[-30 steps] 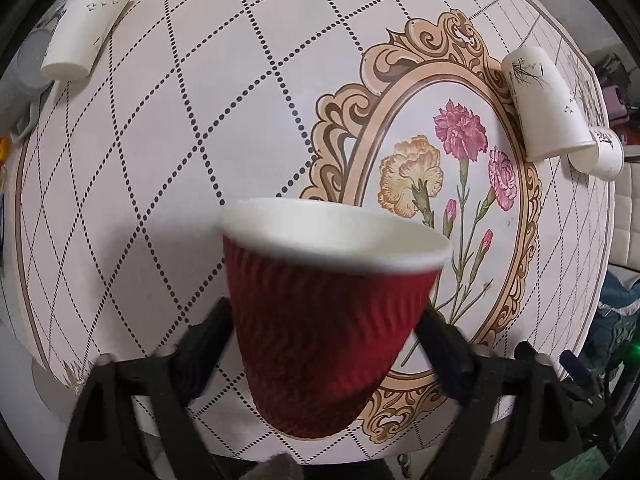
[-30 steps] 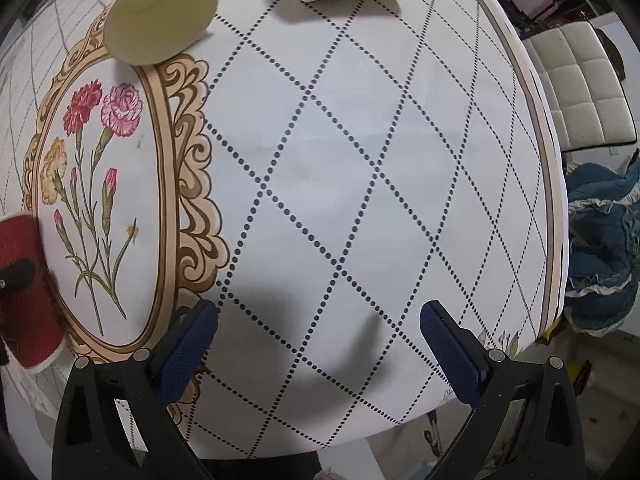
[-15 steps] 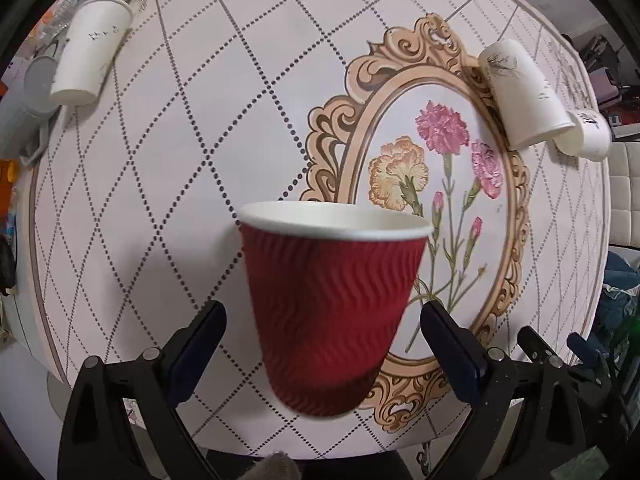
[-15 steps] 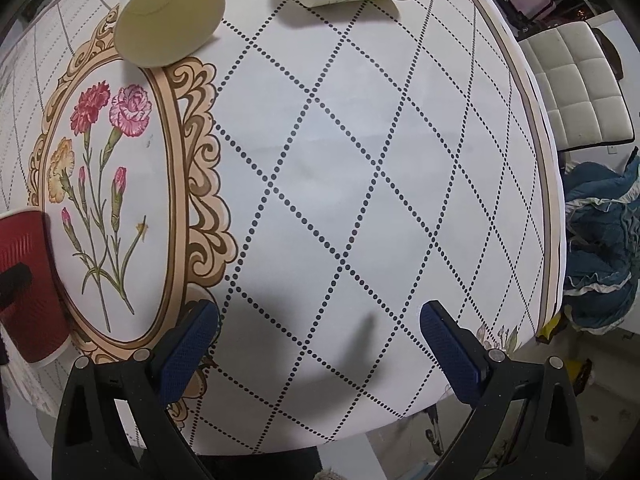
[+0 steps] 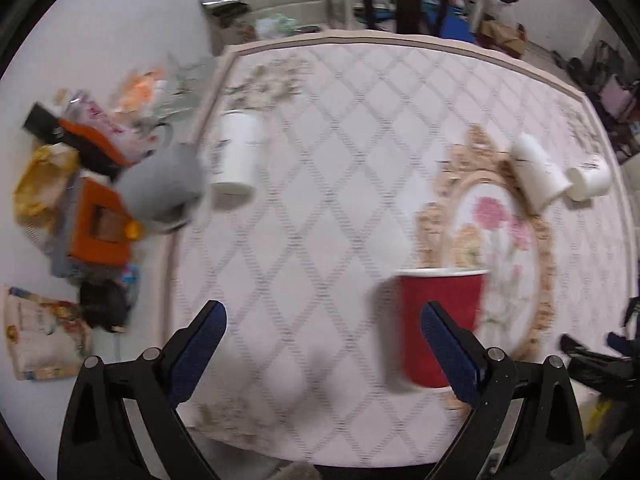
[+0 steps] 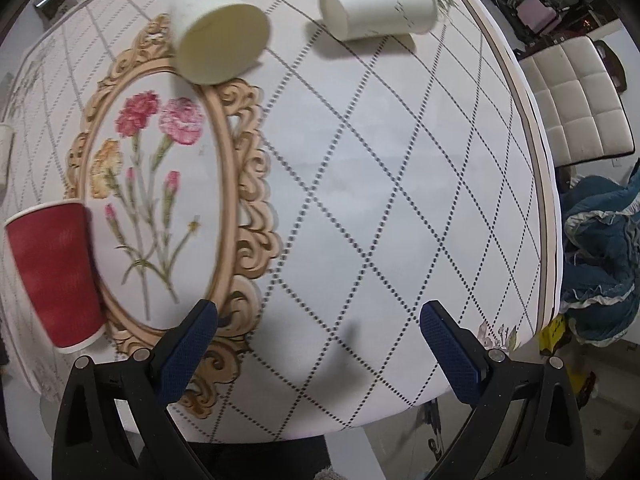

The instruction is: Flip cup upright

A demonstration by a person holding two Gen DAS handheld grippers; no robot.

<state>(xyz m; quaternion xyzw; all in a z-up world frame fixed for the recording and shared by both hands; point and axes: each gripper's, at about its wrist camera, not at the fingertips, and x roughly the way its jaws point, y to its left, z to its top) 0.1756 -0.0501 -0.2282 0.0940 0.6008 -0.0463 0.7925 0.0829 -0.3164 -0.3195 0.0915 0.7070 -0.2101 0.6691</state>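
A red ribbed paper cup (image 5: pixel 438 324) stands upright on the patterned tablecloth at the flower oval's near-left edge; it also shows in the right wrist view (image 6: pixel 54 272). My left gripper (image 5: pixel 320 352) is open and empty, pulled back and swung left of the cup, whose side is partly behind the right finger (image 5: pixel 448 356). My right gripper (image 6: pixel 316 352) is open and empty over the tablecloth's near part. Two white cups (image 6: pixel 220 40) (image 6: pixel 380 8) lie on their sides at the far end. Another white cup (image 5: pixel 236 152) stands upside down at far left.
A cluttered pile with a grey mug (image 5: pixel 160 184) and orange items (image 5: pixel 100 220) sits left of the tablecloth. A white padded chair (image 6: pixel 576 104) and a blue cloth heap (image 6: pixel 600 256) lie beyond the table's right edge (image 6: pixel 548 240).
The left gripper has drawn back from the red cup and swung left, leaving it standing on the table. The right gripper has barely moved.
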